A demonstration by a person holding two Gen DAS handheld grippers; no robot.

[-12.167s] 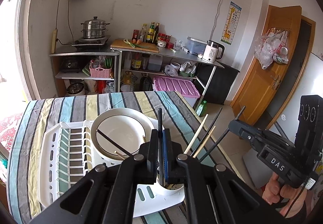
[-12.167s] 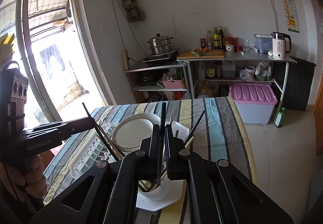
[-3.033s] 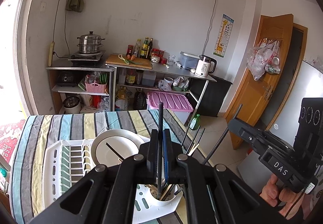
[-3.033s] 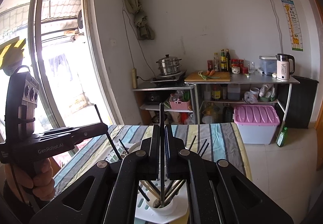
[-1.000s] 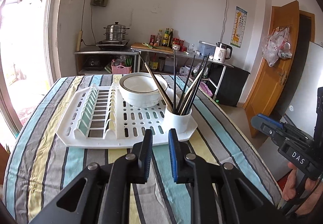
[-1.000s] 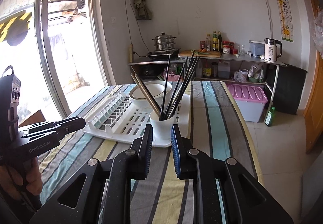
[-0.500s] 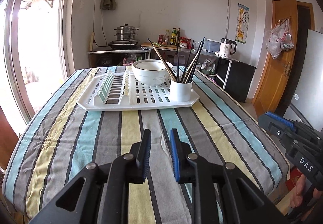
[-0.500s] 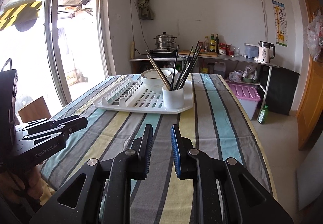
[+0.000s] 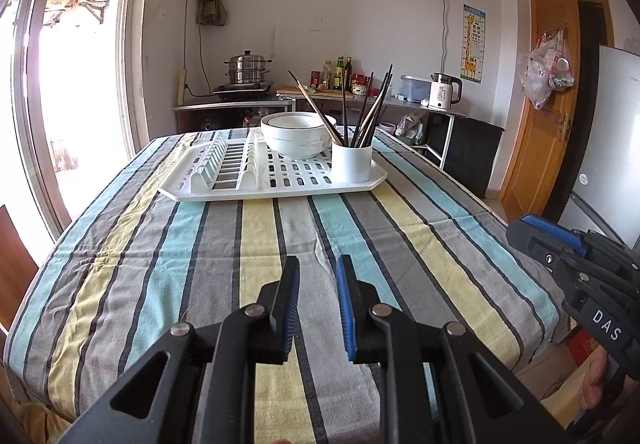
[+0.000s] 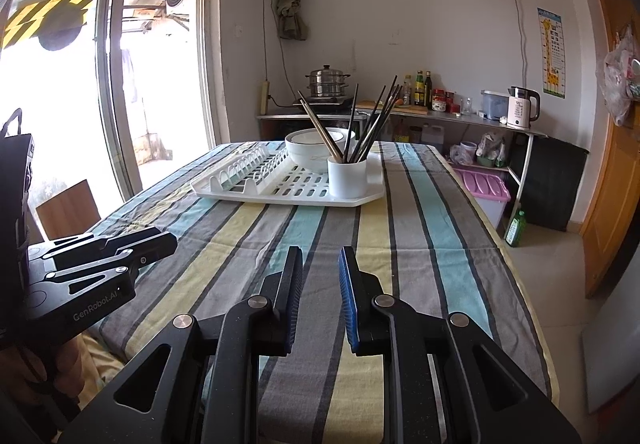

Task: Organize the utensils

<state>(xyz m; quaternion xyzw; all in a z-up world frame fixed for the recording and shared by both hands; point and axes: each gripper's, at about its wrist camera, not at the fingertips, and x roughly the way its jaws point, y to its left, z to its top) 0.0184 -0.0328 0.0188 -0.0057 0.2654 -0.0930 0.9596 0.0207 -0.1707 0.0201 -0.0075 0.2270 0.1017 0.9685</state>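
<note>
Several dark and wooden chopsticks [image 9: 366, 112] [image 10: 362, 124] stand in a white cup [image 9: 352, 163] [image 10: 347, 177] at the near right corner of a white drying rack [image 9: 240, 190] [image 10: 256, 191]. White bowls [image 9: 294, 138] [image 10: 312, 152] sit behind the cup on the rack. My left gripper [image 9: 318, 268] is open and empty, low over the near part of the table, far from the rack. My right gripper [image 10: 320, 258] is open and empty, also well back from the rack. Each gripper shows in the other's view, the right one [image 9: 520, 230] and the left one [image 10: 170, 240].
The table carries a striped cloth [image 9: 360, 244] [image 10: 420, 228]. Behind it stand metal shelves with a steamer pot [image 9: 248, 70], bottles and a kettle [image 9: 442, 97]. A glass door is at the left, a wooden door [image 9: 540, 104] and a fridge at the right. A pink bin [image 10: 486, 190] sits on the floor.
Both grippers let go of chopsticks into the cup, opened, and drew back and down from the rack toward the table's near edge. The rack now looks smaller and farther.
</note>
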